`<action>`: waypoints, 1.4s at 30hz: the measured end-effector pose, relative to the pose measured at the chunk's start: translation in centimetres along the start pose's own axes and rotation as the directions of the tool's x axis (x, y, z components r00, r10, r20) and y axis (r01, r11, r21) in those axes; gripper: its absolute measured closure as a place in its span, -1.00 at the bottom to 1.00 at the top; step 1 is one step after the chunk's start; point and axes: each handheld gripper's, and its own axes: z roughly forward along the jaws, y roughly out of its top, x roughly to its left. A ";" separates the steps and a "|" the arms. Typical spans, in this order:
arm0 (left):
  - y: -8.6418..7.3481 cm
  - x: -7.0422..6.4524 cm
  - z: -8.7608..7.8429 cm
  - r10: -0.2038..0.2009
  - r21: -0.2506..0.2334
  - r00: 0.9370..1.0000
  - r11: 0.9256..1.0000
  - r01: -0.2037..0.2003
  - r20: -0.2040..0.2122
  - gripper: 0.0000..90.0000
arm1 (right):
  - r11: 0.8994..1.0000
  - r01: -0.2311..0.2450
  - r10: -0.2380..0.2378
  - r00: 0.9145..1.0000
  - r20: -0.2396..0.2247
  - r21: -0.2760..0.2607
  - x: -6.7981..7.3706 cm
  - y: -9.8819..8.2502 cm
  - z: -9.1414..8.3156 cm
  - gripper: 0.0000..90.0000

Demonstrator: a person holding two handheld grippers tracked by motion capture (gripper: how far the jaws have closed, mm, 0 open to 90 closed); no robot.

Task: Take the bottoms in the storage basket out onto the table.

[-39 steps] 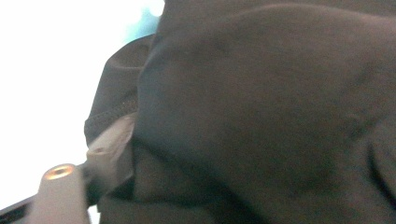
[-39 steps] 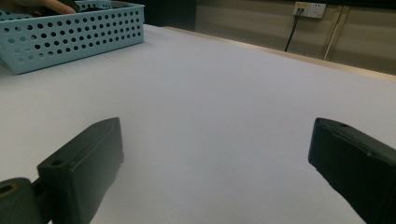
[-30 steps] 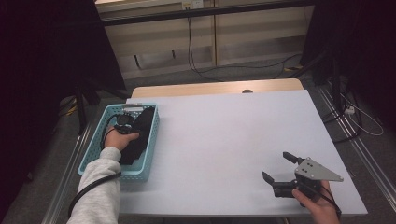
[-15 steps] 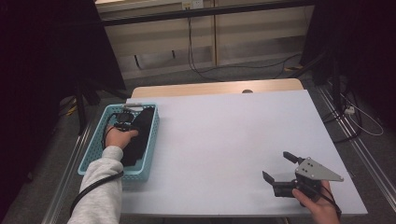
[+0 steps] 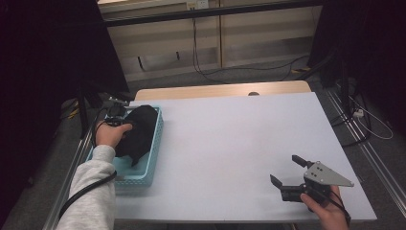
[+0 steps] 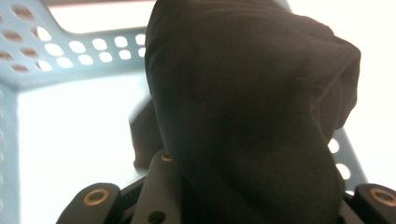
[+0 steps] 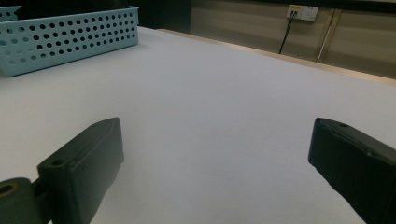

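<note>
My left gripper [image 5: 125, 125] has just been closing and now pinches the black cloth [image 5: 139, 132] over the blue basket [image 5: 143, 175] at the table's left, while my right gripper [image 5: 287, 175] rests spread near right.

Left gripper [image 5: 116, 120] grips black cloth [image 5: 139, 132] (bunched) above blue basket [image 5: 143, 178].

Left claw [image 5: 116, 122] clamped, right claw [image 5: 287, 173] agape

A broad white rectangular table [image 5: 230, 143] with a pale wooden strip [image 5: 220, 90] along its far edge carries a light-blue perforated plastic basket [image 5: 139, 178] at its left side; the right gripper [image 5: 287, 184] rests near the right near corner
</note>
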 end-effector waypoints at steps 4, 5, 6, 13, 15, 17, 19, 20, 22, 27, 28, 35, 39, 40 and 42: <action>0.6 -0.1 -1.4 0.000 -0.054 1.000 0.999 0.001 0.022 0.66 | 1.000 0.002 -0.002 1.000 -0.001 0.000 0.0 0.0 0.0 -0.95; 0.8 -0.1 -1.8 0.003 -0.065 1.000 0.998 -0.001 0.029 0.66 | 1.000 0.001 -0.001 1.000 -0.002 0.000 0.0 0.0 0.0 -0.95; 0.9 -0.3 -2.0 0.005 -0.073 1.000 0.997 -0.003 0.027 0.66 | 1.000 0.001 -0.001 1.000 -0.003 0.000 0.0 0.0 0.0 -0.95; 1.7 -1.4 -3.4 0.033 -0.136 0.999 0.990 -0.028 0.035 0.66 | 1.000 0.002 -0.002 1.000 -0.008 0.001 0.1 0.0 0.0 -0.95; 2.1 -1.9 -3.9 0.055 -0.153 0.998 0.987 -0.047 0.043 0.66 | 1.000 0.004 -0.004 1.000 -0.010 0.000 0.1 0.0 0.1 -0.95; 2.4 -2.3 -4.3 0.063 -0.178 0.997 0.983 -0.055 0.044 0.66 | 1.000 0.003 -0.003 1.000 -0.010 0.000 0.1 0.0 0.1 -0.95; 2.8 -2.6 -5.0 0.072 -0.198 0.996 0.978 -0.059 0.056 0.66 | 1.000 0.002 -0.002 1.000 -0.009 0.000 0.0 0.0 0.1 -0.95; 3.0 -2.8 -5.4 0.076 -0.212 0.995 0.975 -0.063 0.057 0.66 | 1.000 0.002 -0.002 1.000 -0.009 0.000 0.0 0.0 0.1 -0.95; 3.4 -3.1 -6.0 0.087 -0.230 0.994 0.970 -0.071 0.060 0.66 | 1.000 0.003 -0.003 1.000 -0.011 0.000 0.0 0.0 0.1 -0.95; 4.2 -4.1 -7.3 0.107 -0.269 0.991 0.960 -0.084 0.074 0.66 | 1.000 0.002 -0.002 1.000 -0.015 0.000 0.1 0.0 0.1 -0.95; 4.2 -4.1 -7.3 0.107 -0.269 0.991 0.960 -0.084 0.074 0.66 | 1.000 0.002 -0.002 1.000 -0.015 0.000 0.1 0.0 0.1 -0.95; 4.7 -5.5 -8.1 0.142 -0.304 0.983 0.947 -0.102 0.113 0.66 | 1.000 0.002 -0.002 1.000 -0.015 -0.001 0.1 0.0 0.1 -0.95; 4.7 -6.4 -8.3 0.167 -0.314 0.976 0.942 -0.116 0.140 0.66 | 1.000 0.002 -0.002 1.000 -0.013 0.000 0.1 0.0 0.1 -0.95; 4.8 -6.7 -8.3 0.173 -0.320 0.974 0.940 -0.119 0.145 0.66 | 1.000 0.002 -0.002 1.000 -0.013 0.000 0.1 0.0 0.1 -0.95; 4.9 -7.2 -8.2 0.187 -0.322 0.972 0.938 -0.132 0.144 0.66 | 1.000 0.002 -0.002 1.000 -0.013 0.000 0.1 0.0 0.1 -0.95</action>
